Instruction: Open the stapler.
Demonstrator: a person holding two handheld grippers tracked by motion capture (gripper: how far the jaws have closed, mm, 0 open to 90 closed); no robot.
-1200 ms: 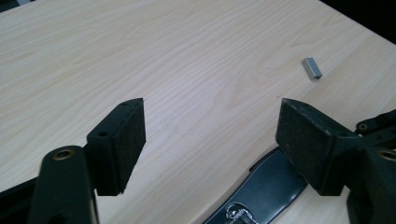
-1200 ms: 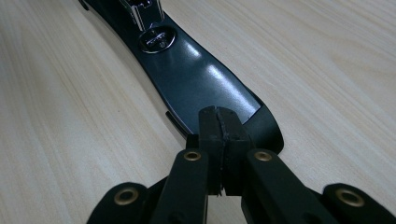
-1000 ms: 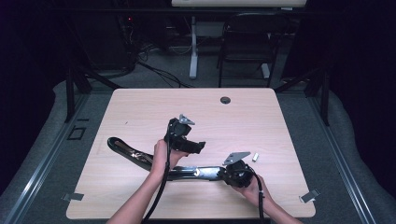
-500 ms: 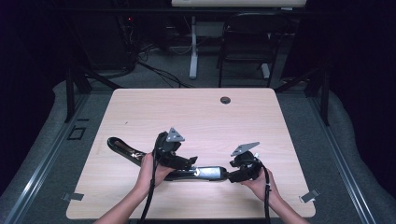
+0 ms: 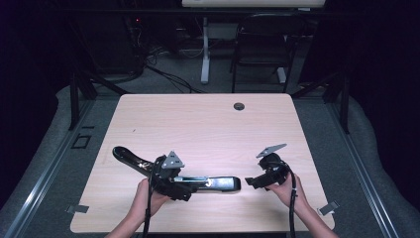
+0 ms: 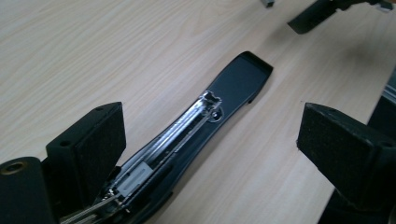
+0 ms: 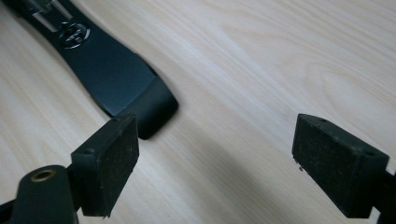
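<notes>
We saw a long black stapler (image 5: 198,181) opened flat, metal staple channel exposed, at the table's (image 5: 208,124) six o'clock edge. Left gripper (image 5: 184,191) gaped wide over it; right gripper (image 5: 251,182), just opening, held nothing at its three o'clock.

The pale wood-grain worktop (image 5: 208,124) is lit brightly from above while the room behind stays dark. In both gripper views the near black jaws blur softly, casting faint diffuse shadows.
</notes>
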